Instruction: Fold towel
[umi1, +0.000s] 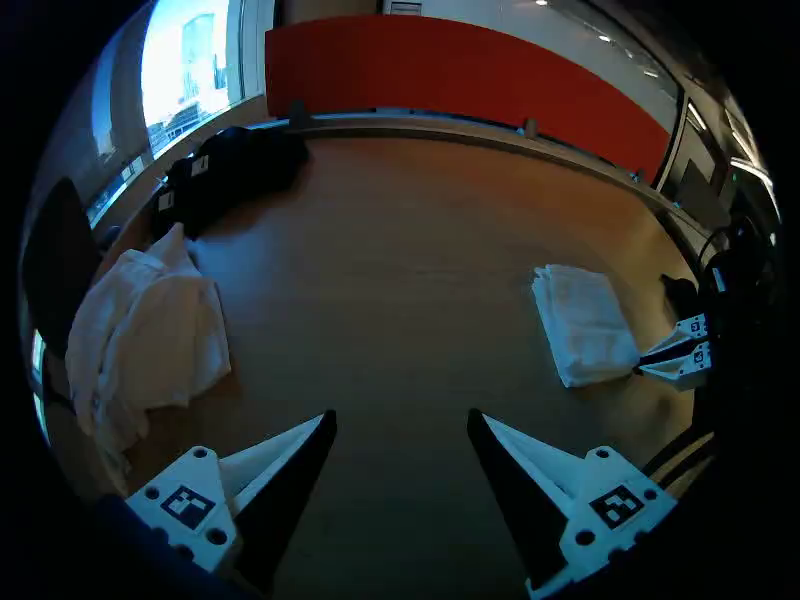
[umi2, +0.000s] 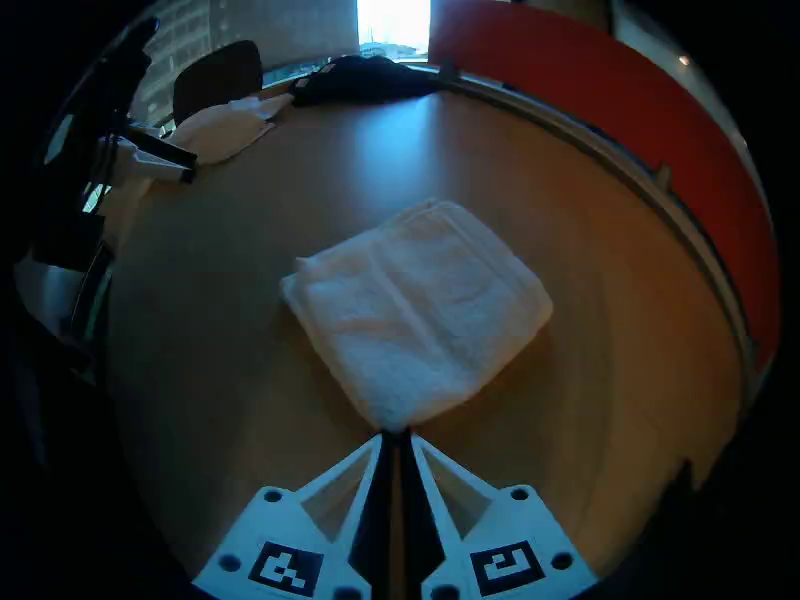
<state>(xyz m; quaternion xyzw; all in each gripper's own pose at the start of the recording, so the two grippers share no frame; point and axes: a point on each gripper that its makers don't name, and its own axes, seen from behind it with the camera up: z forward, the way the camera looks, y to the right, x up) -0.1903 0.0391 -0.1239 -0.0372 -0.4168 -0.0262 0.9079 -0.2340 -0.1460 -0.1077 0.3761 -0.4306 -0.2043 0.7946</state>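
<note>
A white towel (umi2: 420, 310) lies folded into a thick square on the wooden table (umi2: 600, 330). My right gripper (umi2: 396, 436) is shut, and its tips meet at the towel's near corner; whether the corner is pinched between them is hidden. In the left gripper view the same folded towel (umi1: 583, 322) lies at the right, with the right gripper (umi1: 641, 366) touching its corner. My left gripper (umi1: 400, 420) hovers open over bare table with nothing between its fingers, well away from the towel. It also shows far off in the right gripper view (umi2: 190, 168).
A loose heap of white towels (umi1: 150, 330) lies at the table's left edge. A black bag (umi1: 235, 165) sits at the far corner by the window. A red partition (umi1: 470, 75) runs along the table's far side. A dark chair (umi2: 215, 75) stands beyond the heap.
</note>
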